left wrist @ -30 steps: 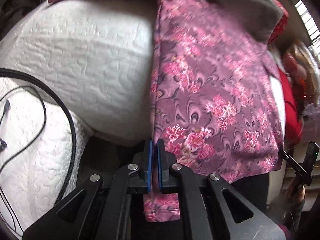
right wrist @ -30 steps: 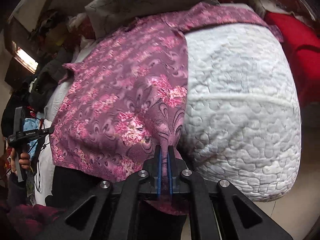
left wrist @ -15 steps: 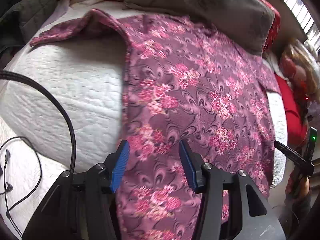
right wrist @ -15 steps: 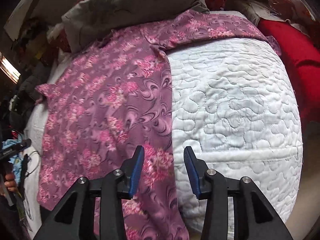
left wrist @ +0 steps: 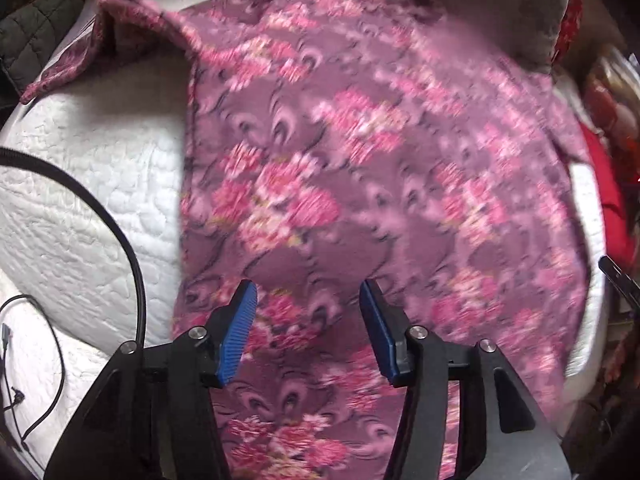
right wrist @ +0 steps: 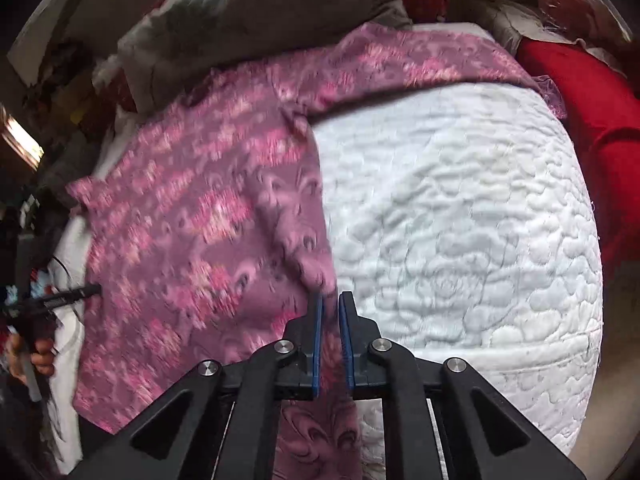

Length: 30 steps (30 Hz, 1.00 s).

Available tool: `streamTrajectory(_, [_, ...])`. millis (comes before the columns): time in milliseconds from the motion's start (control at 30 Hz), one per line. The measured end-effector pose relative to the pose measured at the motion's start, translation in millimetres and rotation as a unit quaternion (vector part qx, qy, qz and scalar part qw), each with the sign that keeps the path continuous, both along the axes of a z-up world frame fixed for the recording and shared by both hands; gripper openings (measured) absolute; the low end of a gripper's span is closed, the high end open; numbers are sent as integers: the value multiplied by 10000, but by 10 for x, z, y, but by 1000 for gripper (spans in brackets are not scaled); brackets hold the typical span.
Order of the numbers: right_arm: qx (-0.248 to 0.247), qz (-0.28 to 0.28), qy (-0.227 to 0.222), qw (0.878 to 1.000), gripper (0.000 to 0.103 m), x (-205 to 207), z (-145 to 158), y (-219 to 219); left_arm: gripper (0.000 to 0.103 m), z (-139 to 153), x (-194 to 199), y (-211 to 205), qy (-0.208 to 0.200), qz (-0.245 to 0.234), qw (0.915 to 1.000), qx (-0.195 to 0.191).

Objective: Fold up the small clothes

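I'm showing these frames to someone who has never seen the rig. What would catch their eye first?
The purple-pink floral garment dominates, spread over the white quilted mattress with one sleeve reaching toward the red fabric at the far right. Next come the blue-padded grippers: the left gripper gapes open above the cloth, while the right gripper pinches the garment's edge.

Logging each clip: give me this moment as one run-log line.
garment: floral shirt spread on white quilt | left gripper: jaws open above hem | right gripper: jaws shut on shirt edge | fold: not yet made
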State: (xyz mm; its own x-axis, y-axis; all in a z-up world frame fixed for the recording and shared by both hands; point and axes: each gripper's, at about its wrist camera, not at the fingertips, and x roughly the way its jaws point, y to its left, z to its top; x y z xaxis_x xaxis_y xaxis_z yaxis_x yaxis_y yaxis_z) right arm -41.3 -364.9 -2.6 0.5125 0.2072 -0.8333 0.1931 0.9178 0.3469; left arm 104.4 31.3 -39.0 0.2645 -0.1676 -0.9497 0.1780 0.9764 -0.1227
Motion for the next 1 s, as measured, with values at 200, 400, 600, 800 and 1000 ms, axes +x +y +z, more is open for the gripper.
streamTrajectory(200, [631,-2486,-537,9651,46,158,80,-1520,55,216,256,-296,-329,-141,9990,-249])
streamTrajectory(400, [2156,-4199,-557,8798,55,481,-548,-2597,55,95,653,-669,-198,-224,9983,-509])
streamTrajectory(600, [2848,-4794,-381,8292,56,1126,-1133,-2874,55,87,829,-929,-217,-477,9959,-731])
streamTrajectory(800, [3129,-4849,-772,8130,46,1471,-1237,-2959,55,94,989,-1061,-374,-601,9954,-640])
streamTrajectory(1000, [2290,-4869,-1895,8213,9,1367,-578,-3112,58,176,1241,-1089,-673,-400,9950,-622])
